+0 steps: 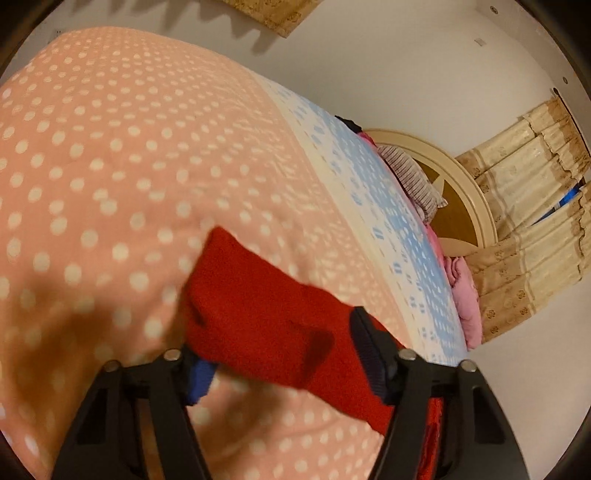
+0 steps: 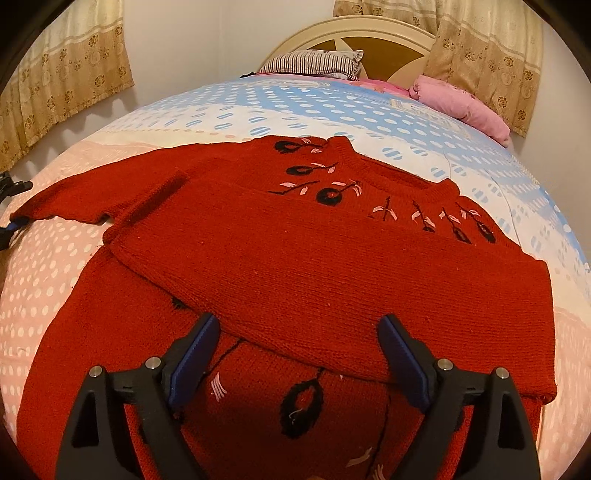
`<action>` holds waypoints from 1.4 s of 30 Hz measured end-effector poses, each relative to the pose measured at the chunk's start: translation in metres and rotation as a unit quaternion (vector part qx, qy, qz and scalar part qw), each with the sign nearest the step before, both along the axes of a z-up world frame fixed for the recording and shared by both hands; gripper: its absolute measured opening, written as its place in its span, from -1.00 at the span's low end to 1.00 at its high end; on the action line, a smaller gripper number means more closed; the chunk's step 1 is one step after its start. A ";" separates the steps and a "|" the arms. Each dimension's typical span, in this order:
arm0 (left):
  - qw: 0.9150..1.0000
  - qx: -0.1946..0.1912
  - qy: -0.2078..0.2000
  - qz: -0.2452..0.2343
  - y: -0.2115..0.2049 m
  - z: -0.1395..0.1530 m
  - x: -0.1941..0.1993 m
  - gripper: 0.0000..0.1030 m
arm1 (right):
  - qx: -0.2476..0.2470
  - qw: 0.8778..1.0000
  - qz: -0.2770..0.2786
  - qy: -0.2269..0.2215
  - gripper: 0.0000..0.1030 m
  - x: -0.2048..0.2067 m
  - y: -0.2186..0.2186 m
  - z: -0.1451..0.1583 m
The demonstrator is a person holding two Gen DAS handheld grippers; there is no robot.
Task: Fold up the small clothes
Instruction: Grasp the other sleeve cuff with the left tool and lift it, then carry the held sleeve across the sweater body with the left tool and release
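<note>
1. My right gripper (image 2: 299, 321) is released: its jaws stand wide apart above the near part of the red sweater (image 2: 332, 266), with nothing pinched between the blue pads (image 2: 195, 350).
2. Under that claw, the sweater lies flat on the bed. One side is folded across the body, and black and pink embroidery shows below the fold and again near the collar.
3. On my left gripper (image 1: 277, 339), the jaws stand partly apart with the sweater's red sleeve (image 1: 258, 295) lying across the gap. The picture is blurred there, and I cannot tell whether the pads actually press the knit.
4. In the right wrist view that sleeve stretches out to the left edge of the picture, over the pink dotted bedspread (image 2: 55, 277).
5. Beyond the collar the cover turns blue with white dots (image 2: 295, 107).
6. At the far end lie a striped pillow (image 2: 314, 62) and a pink bundle (image 2: 461, 103), against a cream headboard (image 2: 354, 29).
7. Behind everything hang beige patterned curtains (image 2: 66, 74).
</note>
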State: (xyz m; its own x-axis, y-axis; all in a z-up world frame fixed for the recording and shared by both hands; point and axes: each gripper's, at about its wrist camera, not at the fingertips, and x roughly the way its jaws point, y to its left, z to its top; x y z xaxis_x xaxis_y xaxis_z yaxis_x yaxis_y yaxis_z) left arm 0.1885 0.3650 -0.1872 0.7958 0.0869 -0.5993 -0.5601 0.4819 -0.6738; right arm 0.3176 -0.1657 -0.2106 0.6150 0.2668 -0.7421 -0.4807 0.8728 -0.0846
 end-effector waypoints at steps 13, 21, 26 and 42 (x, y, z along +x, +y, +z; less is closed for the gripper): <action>0.998 0.046 -0.019 -0.044 0.005 0.037 -0.009 -0.84 | 0.001 1.000 -0.001 0.000 0.74 0.000 0.000 -0.001; 0.990 0.114 -0.046 -0.072 -0.020 0.088 0.007 -0.86 | 0.036 0.999 -0.001 0.020 0.74 -0.001 -0.011 0.010; 0.983 0.137 -0.086 -0.091 -0.030 0.124 0.012 -0.87 | 0.060 0.998 -0.002 0.010 0.74 -0.013 -0.027 0.024; 0.964 0.167 -0.124 -0.166 -0.104 0.179 0.052 -0.87 | 0.092 0.996 -0.015 -0.015 0.74 -0.045 -0.080 0.049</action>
State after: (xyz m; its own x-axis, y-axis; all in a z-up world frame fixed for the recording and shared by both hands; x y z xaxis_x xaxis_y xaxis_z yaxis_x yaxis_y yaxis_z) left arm 0.2407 0.2614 -0.0083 0.9286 -0.0411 -0.3687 -0.1794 0.8202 -0.5432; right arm 0.2727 -0.2455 -0.1619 0.6460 0.3777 -0.6633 -0.4540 0.8887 0.0639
